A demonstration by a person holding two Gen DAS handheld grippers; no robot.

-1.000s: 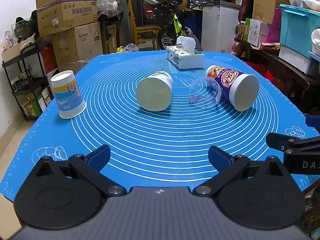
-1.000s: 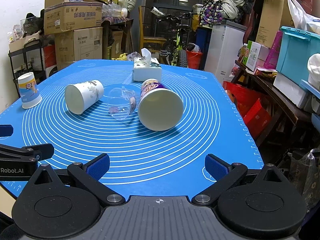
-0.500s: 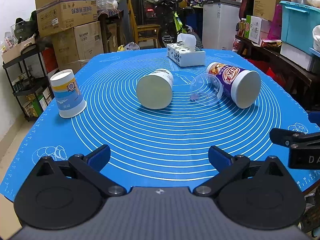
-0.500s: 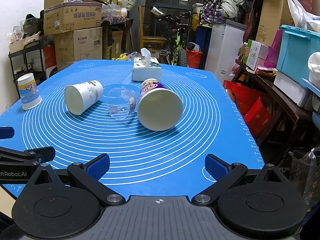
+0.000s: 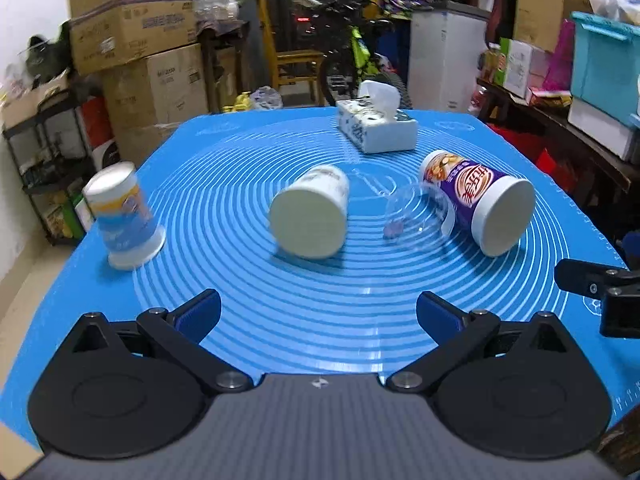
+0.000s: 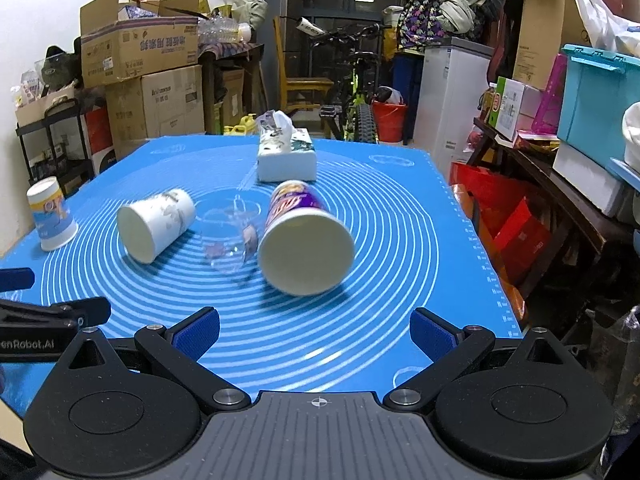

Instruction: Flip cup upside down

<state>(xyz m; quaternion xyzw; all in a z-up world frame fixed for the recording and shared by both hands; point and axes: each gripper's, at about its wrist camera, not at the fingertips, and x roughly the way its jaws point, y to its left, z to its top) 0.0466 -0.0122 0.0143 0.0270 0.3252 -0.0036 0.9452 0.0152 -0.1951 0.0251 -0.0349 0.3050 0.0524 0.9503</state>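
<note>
Cups: white paper cup [image 5: 308, 216] on side beside clear plastic cup [image 5: 416, 216]

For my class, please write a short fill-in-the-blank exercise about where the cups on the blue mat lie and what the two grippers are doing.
1. The clear plastic cup lies between the white paper cup and the ____ cup.
2. The blue-and-white cup stands ____ down.
3. Behind the cups sits a ____ box.
4. The jaws of the left gripper and right gripper are ____.

Missing words: purple; upside; tissue; open
</note>
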